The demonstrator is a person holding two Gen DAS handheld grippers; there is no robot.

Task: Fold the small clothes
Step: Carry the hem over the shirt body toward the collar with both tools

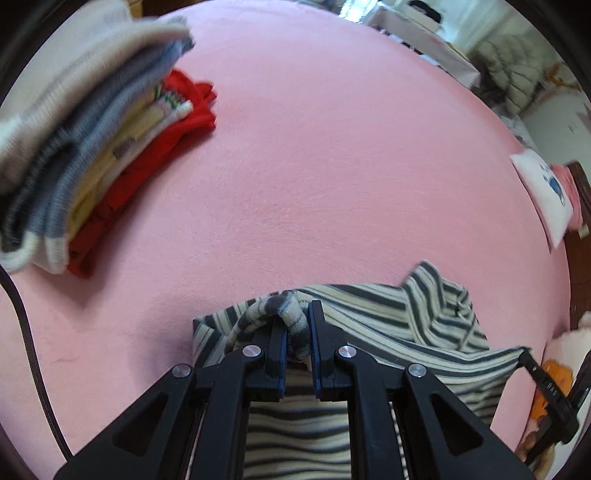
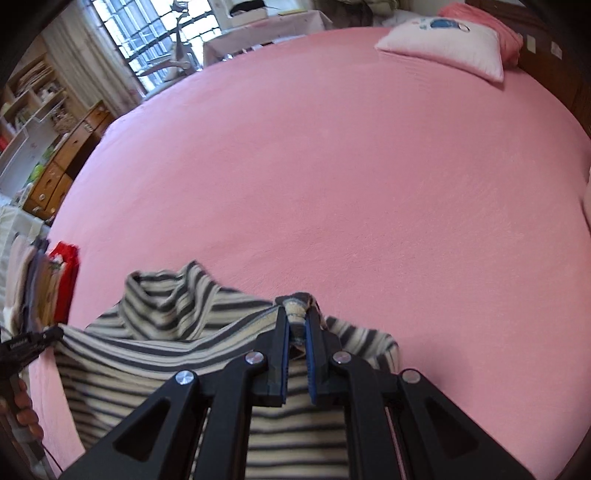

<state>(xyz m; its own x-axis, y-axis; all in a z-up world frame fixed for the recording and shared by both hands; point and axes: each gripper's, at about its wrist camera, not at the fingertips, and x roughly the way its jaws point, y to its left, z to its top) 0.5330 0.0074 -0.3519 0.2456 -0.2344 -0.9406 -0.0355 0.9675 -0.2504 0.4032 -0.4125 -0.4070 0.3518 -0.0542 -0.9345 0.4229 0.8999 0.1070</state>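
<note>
Light: bright, even daylight from the barred window [image 2: 155, 37] | Shadows: soft, beside the motion-blurred stack of folded clothes [image 1: 85, 147] on the pink fleece bedsheet [image 1: 314, 166] | Distortion: strong fisheye bending, black vignette corners | Focus: sheet centre sharp.

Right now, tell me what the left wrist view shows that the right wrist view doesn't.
Only the left view shows the folded stack from close up, with its cream, grey, yellow and red layers. Only the right view shows the window, wooden drawers and the full pillow. Both show the pink bed and the striped top, pinched by the left gripper and the right gripper.
</note>
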